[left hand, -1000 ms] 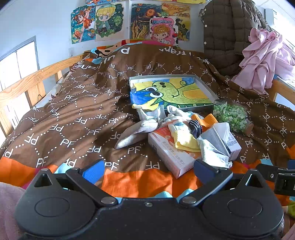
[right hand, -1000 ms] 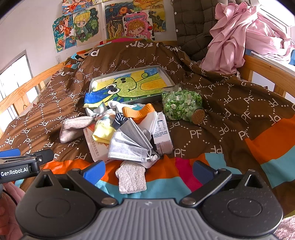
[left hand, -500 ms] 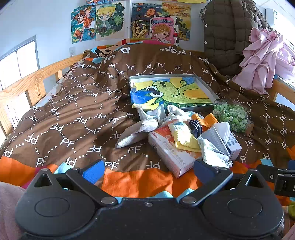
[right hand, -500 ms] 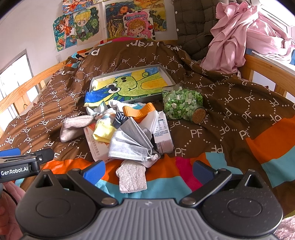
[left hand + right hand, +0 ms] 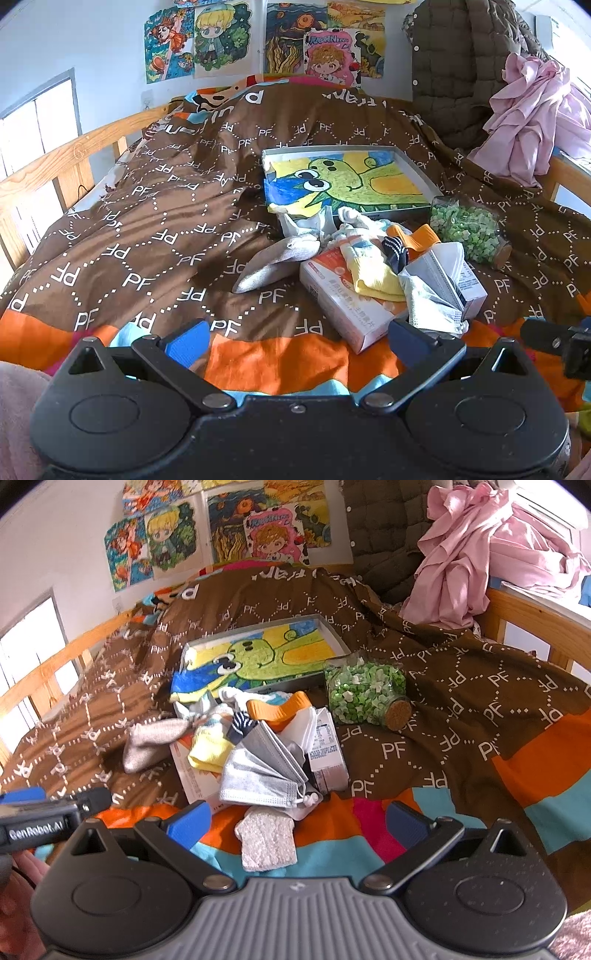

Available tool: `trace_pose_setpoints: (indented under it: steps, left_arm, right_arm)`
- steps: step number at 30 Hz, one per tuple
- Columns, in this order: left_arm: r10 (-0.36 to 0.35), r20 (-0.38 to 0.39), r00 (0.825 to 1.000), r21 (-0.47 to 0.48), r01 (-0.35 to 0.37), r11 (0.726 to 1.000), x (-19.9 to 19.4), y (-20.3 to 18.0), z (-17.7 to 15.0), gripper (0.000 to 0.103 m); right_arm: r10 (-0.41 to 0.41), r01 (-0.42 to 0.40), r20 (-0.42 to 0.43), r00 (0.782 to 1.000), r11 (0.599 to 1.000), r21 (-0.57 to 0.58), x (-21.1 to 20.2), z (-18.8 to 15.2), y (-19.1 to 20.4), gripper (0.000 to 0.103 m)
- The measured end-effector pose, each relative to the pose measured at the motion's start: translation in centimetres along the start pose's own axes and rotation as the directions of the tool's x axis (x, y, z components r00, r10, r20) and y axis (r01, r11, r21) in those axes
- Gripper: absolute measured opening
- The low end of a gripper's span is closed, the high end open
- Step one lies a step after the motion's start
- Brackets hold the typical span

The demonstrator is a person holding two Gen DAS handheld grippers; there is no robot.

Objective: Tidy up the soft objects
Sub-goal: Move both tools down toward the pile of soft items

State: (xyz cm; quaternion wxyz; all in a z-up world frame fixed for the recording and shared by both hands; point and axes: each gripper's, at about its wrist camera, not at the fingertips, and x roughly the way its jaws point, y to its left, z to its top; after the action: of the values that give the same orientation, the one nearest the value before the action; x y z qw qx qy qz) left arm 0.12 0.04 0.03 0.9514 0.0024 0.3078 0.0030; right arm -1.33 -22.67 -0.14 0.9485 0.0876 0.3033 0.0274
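A heap of soft things lies mid-bed: a grey sock [image 5: 275,264] [image 5: 151,738], a yellow sock [image 5: 373,275] [image 5: 208,751], a dark striped sock [image 5: 395,251], an orange band [image 5: 279,707], and grey face masks [image 5: 430,295] [image 5: 264,771]. They rest partly on an orange-white box [image 5: 345,306]. A white sponge-like pad [image 5: 267,840] lies nearest the right gripper. My left gripper [image 5: 295,338] is open and empty, short of the heap. My right gripper [image 5: 297,821] is open too, its fingers either side of the pad but above it.
A shallow tray with a dinosaur picture [image 5: 343,179] [image 5: 258,657] sits behind the heap. A jar of green stars [image 5: 467,230] [image 5: 365,694] lies on its side. A small white carton [image 5: 327,751] is beside the masks. Wooden bed rails [image 5: 55,162], pink clothes [image 5: 480,550].
The right wrist view has tilted and shifted a little. The left gripper has barely moved. Nothing was picked up.
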Motion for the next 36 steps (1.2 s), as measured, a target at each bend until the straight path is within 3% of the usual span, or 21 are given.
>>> trace_pose_setpoints:
  steps: [7,10,15,21,25,29,32,36]
  left_arm:
    - [-0.018,-0.056,0.998,-0.031,0.017,0.999,0.9,0.6,0.8,0.102]
    - [-0.001,-0.089,0.996,-0.022,0.0,1.0,1.8,0.7,1.3,0.102]
    - [-0.032,-0.121,0.992,0.007,0.033,0.999,3.2,0.8,2.7,0.102]
    - [-0.157,-0.165,0.974,0.016,0.162,0.987,5.9,0.7,5.3,0.102]
    - [-0.272,-0.221,0.937,-0.019,0.274,0.961,8.7,-0.1,6.4,0.102]
    - [-0.373,-0.342,0.862,-0.061,0.376,0.925,12.8,-1.6,7.6,0.098]
    - [-0.41,-0.357,0.839,-0.074,0.413,0.908,14.9,-2.4,8.1,0.098]
    - [-0.485,-0.369,0.793,-0.136,0.47,0.872,16.9,-2.7,7.7,0.098]
  right_arm:
    - [0.1,-0.109,0.077,0.992,0.987,0.12,-1.4,1.0,-2.2,0.103]
    - [0.153,-0.151,-0.007,0.988,0.983,0.1,-0.3,2.1,-2.5,0.103]
    - [0.126,-0.124,-0.097,0.987,0.992,0.028,1.3,3.1,-2.2,0.103]
    - [0.107,-0.109,-0.193,0.975,0.994,0.002,4.6,3.0,-2.0,0.103]
    - [0.124,-0.129,-0.25,0.96,0.992,-0.005,7.2,3.0,-1.9,0.103]
    - [0.127,-0.151,-0.328,0.936,0.987,-0.051,10.1,3.6,-1.7,0.103]
    - [0.138,-0.191,-0.382,0.914,0.976,-0.104,11.9,3.4,-1.1,0.103]
    - [0.116,-0.205,-0.427,0.897,0.964,-0.171,13.5,2.4,0.0,0.103]
